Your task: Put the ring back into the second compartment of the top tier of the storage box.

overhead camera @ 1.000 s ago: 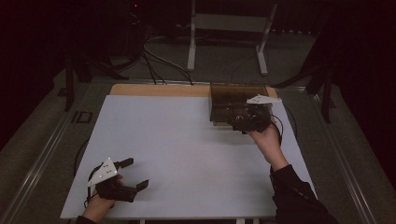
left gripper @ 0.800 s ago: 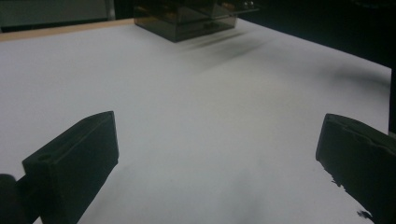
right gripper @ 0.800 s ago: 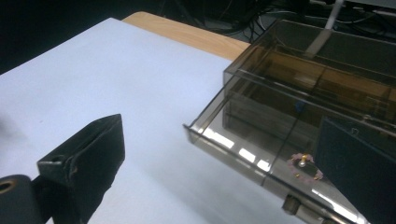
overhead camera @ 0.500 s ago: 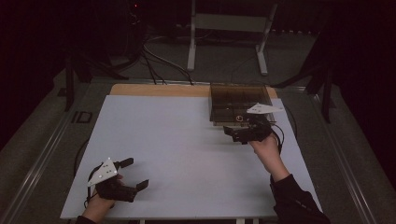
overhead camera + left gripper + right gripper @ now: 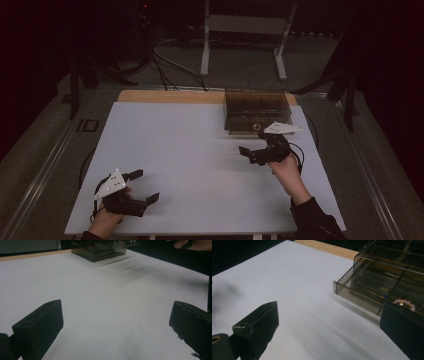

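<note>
white table [image 5: 190, 165], smoked box [image 5: 255, 111] by right gripper [image 5: 256, 151]; both grippers' jaws apart, empty; box looks stiff, slick, brittle: grip drawer front [image 5: 359, 298]

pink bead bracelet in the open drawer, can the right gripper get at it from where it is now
Probably yes. The right gripper is open beside the smoked clear drawer box, whose drawer is pulled out, and the pink bead bracelet lies uncovered with nothing between.

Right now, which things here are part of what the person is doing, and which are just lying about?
Part of the job:
- smoky clear drawer box
- pink bead bracelet in its open drawer
- right gripper, jaws open, near the box

Just there:
- left gripper, open, idle over the white mat
- floor cables
- metal stand
</note>
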`<act>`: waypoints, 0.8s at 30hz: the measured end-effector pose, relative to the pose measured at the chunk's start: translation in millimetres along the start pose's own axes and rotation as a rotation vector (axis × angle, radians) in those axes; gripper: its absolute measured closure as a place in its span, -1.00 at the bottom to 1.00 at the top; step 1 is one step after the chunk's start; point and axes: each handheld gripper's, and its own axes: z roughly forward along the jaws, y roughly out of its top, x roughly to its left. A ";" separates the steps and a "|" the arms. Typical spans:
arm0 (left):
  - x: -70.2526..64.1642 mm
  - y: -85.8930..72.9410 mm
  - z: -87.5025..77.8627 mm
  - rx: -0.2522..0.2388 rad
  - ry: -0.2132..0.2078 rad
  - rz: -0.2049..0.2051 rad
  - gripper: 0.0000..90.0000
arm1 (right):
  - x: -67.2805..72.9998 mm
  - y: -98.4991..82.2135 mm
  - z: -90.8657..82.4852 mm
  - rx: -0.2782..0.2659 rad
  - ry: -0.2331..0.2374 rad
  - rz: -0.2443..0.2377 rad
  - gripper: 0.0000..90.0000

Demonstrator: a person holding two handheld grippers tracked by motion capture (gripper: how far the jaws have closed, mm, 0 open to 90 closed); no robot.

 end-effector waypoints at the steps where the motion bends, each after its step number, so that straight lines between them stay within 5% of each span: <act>1: 0.0 0.3 -0.1 -0.004 0.000 0.001 -1.00 | 0.0 0.0 0.0 0.000 0.000 0.000 -0.94; 24: 0.0 0.5 -0.4 -0.003 0.003 0.000 -1.00 | 8.4 -50.0 0.1 0.028 0.081 -0.038 -0.94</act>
